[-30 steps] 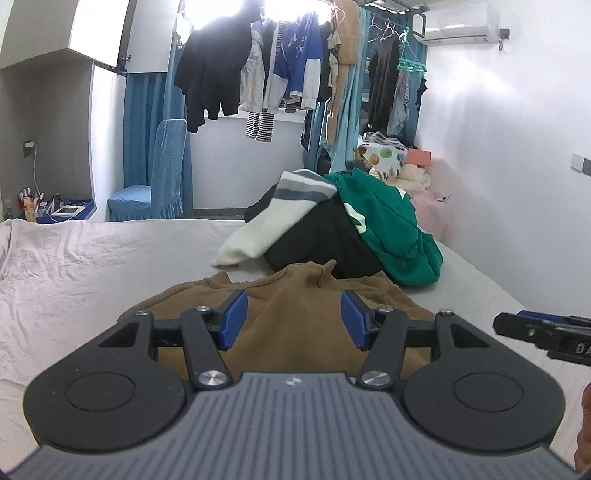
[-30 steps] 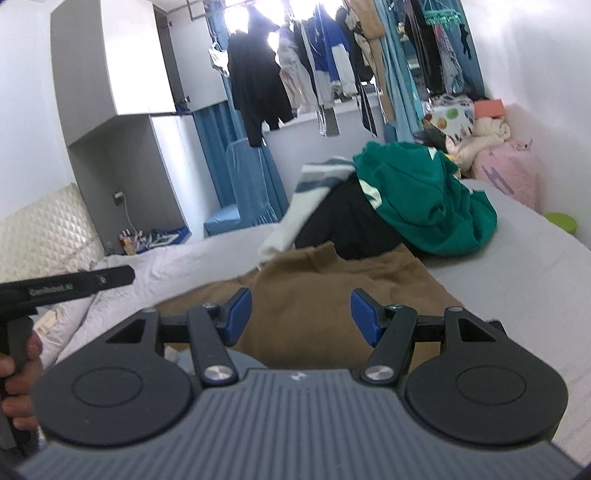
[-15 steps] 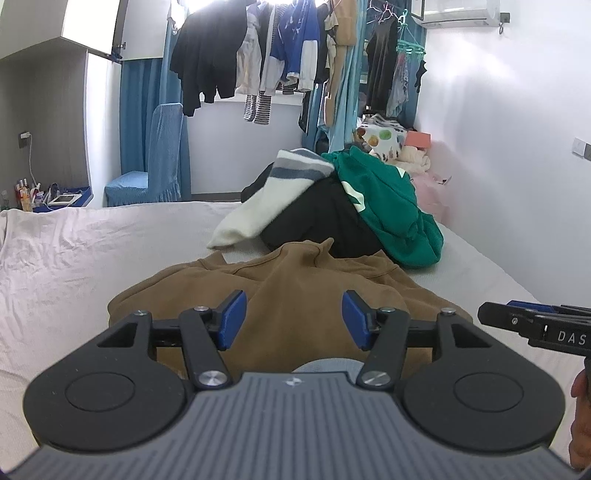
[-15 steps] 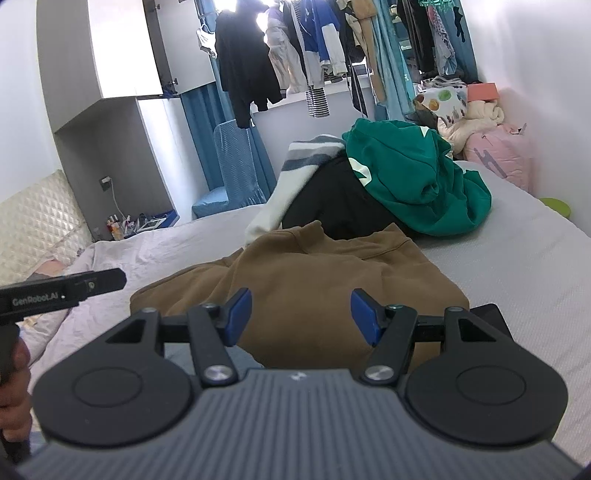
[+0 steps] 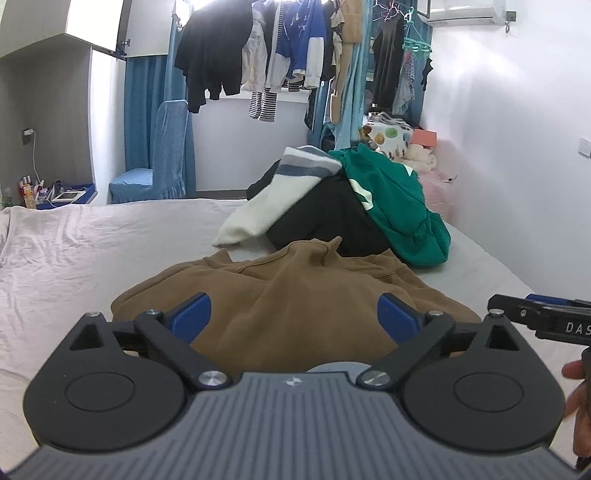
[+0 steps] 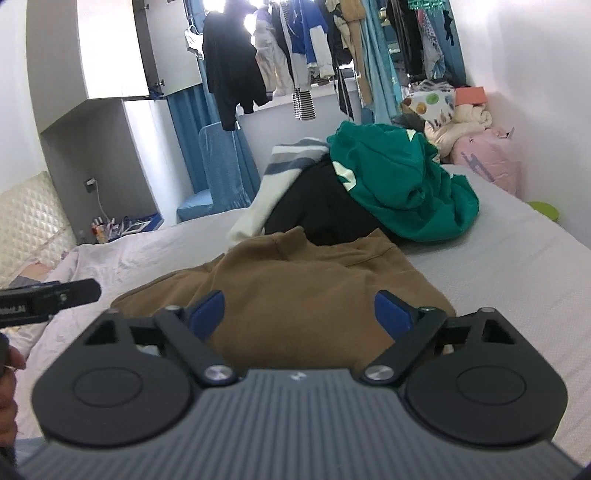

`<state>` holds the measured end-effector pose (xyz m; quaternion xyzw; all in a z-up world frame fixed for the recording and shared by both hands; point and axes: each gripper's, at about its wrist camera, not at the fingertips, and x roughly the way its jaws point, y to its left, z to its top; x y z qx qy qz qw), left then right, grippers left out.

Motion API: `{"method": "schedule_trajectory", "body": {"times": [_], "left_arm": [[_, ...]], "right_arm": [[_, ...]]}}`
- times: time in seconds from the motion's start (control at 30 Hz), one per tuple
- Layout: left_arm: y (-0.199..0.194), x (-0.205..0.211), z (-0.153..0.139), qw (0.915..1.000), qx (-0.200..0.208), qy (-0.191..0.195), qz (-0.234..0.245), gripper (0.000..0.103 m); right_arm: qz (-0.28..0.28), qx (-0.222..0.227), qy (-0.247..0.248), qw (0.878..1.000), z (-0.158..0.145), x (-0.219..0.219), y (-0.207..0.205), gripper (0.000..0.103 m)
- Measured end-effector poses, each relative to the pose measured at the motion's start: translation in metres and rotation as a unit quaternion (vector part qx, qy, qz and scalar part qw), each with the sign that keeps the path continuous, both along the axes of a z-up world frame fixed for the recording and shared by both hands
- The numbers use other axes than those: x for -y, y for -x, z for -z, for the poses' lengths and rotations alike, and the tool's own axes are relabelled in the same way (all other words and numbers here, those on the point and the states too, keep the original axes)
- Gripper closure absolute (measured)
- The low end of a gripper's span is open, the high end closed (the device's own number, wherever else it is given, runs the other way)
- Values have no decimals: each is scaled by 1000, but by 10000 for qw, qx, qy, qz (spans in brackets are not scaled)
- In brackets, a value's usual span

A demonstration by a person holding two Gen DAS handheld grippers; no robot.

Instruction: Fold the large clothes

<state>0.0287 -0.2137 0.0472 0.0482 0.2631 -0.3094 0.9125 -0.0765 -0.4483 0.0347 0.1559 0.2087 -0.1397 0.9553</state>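
A wide bed covered in a pale, creased cotton sheet (image 5: 92,236) fills the lower half of both views; toward the wall side its surface looks greyer and finely dotted (image 6: 517,266). On it lies one brown sweatshirt of thick, matte fleece (image 5: 295,291), spread loosely with soft rumples and a ribbed collar seam, directly ahead of both grippers.

Behind the sweatshirt and touching its far edge sits one heap of clothes, three garments showing: a bright green hooded top with white lettering (image 5: 395,199) draped over a black garment (image 5: 332,218), and a cream knit with grey and white stripes (image 5: 280,192) hanging off the heap's left side.

Farther back, a row of hanging clothes (image 5: 266,62) crosses a bright window, too crowded to count. One chair under a blue fabric cover (image 5: 162,155) stands below it beside blue curtains. A white air conditioner (image 5: 465,11) is mounted high on the wall.

The left gripper (image 5: 293,314) hovers over the near hem of the sweatshirt, its two blue-padded black fingers (image 5: 192,314) spread wide apart with nothing between them. The right gripper (image 6: 299,312) is likewise spread wide above the same garment, grasping nothing. Each camera catches the other tool's black tip at the frame edge, with a bit of the person's hand (image 5: 576,402) beneath it.
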Motion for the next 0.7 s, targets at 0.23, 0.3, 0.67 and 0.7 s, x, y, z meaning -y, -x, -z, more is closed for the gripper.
{"method": "schedule_trajectory", "body": {"times": [0.23, 0.3, 0.67, 0.7], "left_arm": [[0, 0, 0, 10000, -3, -23, -45, 2], [-1, 1, 0, 10000, -21, -25, -61, 2], [1, 3, 1, 9999, -42, -85, -120, 1], [1, 2, 1, 9999, -44, -88, -126, 1]], "right_arm": [[107, -55, 57, 9999, -1, 4, -1, 0], [89, -87, 29, 9999, 0, 6, -3, 0], [107, -146, 36, 9998, 3, 6, -2, 0], [112, -150, 34, 9998, 3, 6, -2, 0]]}}
